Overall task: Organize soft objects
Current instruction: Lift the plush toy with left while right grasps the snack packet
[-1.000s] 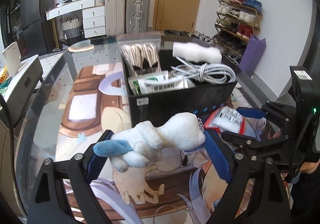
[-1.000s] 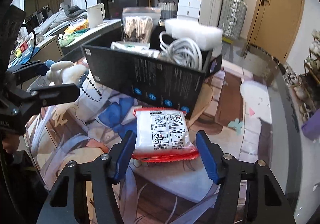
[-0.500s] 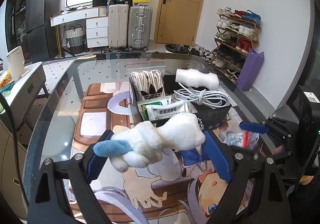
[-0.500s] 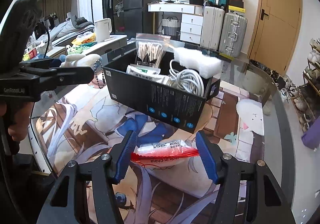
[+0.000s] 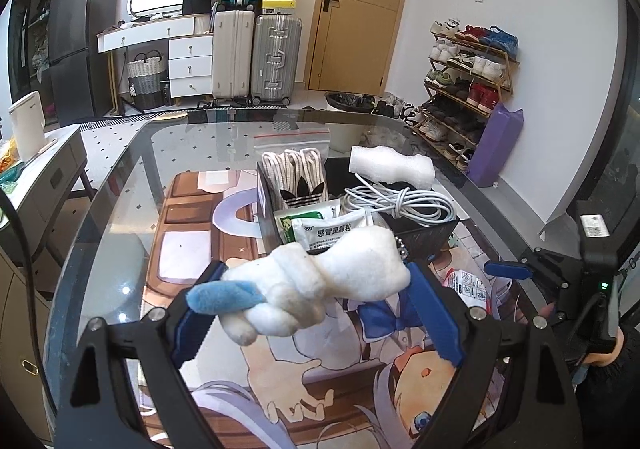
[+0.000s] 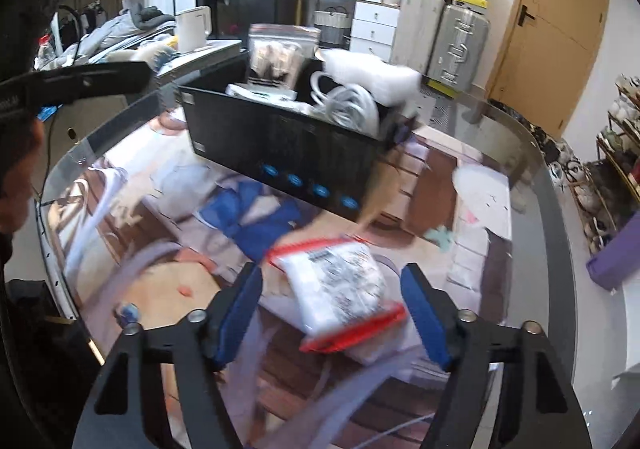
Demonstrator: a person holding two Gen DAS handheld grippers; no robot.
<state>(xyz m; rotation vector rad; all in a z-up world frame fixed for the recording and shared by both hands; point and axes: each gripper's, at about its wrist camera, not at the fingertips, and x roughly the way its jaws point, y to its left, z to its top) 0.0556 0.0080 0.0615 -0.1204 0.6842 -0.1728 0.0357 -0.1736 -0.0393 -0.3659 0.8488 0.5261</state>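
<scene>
Left wrist view: the left gripper (image 5: 316, 313) clamps a white plush toy with a blue tip (image 5: 316, 281) crosswise between its blue pads, in front of the black open-topped cardboard box (image 5: 424, 237).

The right gripper (image 6: 332, 313) is opening; the red-edged clear plastic packet (image 6: 340, 289) lies between its pads, tilted and blurred (contact cannot be told), in front of the box.

The glass tabletop (image 5: 132, 177) is bare left of the box.

A plush end hides part of the box's front wall.
</scene>
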